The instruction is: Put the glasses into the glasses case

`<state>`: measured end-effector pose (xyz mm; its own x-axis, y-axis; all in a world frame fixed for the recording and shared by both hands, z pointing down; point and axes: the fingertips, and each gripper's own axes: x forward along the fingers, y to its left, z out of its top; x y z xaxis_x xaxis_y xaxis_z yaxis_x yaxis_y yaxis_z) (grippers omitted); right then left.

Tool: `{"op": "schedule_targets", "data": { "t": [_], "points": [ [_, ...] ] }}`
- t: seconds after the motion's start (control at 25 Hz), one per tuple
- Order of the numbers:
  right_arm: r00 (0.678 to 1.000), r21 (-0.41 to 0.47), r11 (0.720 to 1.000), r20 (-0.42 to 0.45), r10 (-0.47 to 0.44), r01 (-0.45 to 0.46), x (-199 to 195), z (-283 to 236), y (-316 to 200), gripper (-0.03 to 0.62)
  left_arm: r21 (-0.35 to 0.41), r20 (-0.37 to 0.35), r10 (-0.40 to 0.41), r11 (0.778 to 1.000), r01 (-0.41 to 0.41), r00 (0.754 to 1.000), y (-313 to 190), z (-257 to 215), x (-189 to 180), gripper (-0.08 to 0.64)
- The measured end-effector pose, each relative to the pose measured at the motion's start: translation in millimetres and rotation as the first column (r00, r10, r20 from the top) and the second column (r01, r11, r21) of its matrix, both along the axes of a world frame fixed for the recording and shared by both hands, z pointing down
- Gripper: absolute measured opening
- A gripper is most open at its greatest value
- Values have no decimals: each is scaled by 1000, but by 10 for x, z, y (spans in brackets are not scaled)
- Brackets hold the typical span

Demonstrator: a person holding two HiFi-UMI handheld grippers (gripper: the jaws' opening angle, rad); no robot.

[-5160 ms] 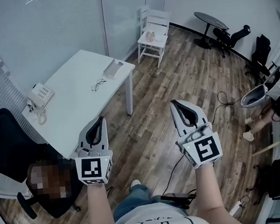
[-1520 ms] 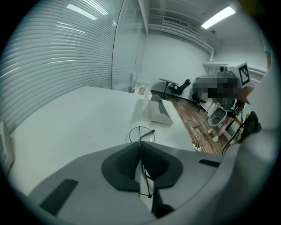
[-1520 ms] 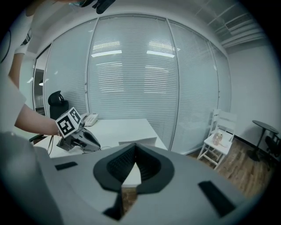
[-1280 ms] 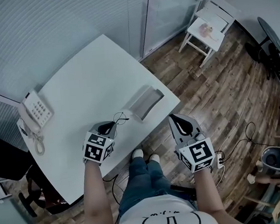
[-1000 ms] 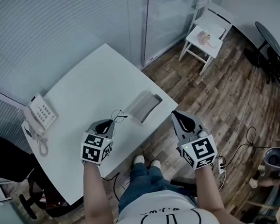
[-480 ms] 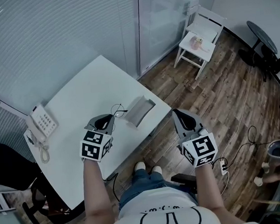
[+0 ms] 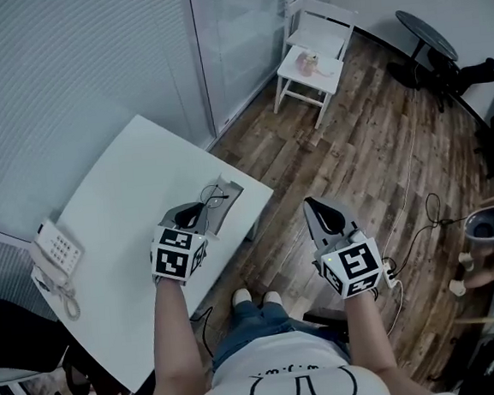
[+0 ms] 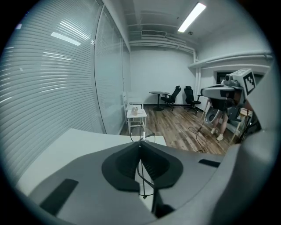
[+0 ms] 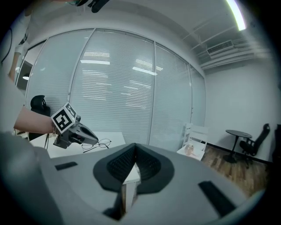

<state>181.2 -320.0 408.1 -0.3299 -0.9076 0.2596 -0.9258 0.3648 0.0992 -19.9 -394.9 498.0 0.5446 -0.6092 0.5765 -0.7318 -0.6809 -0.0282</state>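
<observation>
Head view: we look steeply down on a wood-plank floor, which fills the right half of the room.
Counter: a white counter stands at the left, one corner pointing towards the floor's middle.
Chair: a small white chair stands well apart from the counter, by the glass wall.
Left gripper: the left gripper is over the counter near that corner. In the left gripper view its jaws are closed on a thin temple arm of the glasses.
Right gripper: the right gripper is held over the floor, beside the counter edge and off it. In the right gripper view we see its jaws meeting at the tips with nothing between them.
Telephone: a desk telephone sits at the counter's far left edge, well apart from both grippers.
Glasses case: the grey glasses case lies open near the counter's corner, just beyond the left gripper.
Glasses: the glasses stick out past the left gripper's tips. In the head view they overlap the near end of the case, and we cannot tell whether they touch it.
</observation>
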Motion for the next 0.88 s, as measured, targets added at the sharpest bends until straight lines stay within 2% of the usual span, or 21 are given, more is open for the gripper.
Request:
{"op": "schedule_targets", "data": {
  "t": [0.12, 0.4, 0.68, 0.88],
  "points": [
    [999, -18, 999, -3, 37, -37, 160, 60, 26, 12, -20, 23, 9, 1000, -9, 1000, -73, 122, 169, 21],
    [997, -71, 995, -12, 75, -76, 387, 246, 1, 12, -27, 129, 33, 999, -30, 991, -276, 574, 430, 21],
    [997, -121, 990, -20, 75, -76, 461, 407, -90, 12, -19, 194, -32, 999, 36, 981, -435, 886, 429, 21],
    [998, -149, 987, -22, 64, -67, 457, 523, -110, 12, -2, 263, -22, 1000, 23, 965, -458, 996, 422, 21]
  ]
}}
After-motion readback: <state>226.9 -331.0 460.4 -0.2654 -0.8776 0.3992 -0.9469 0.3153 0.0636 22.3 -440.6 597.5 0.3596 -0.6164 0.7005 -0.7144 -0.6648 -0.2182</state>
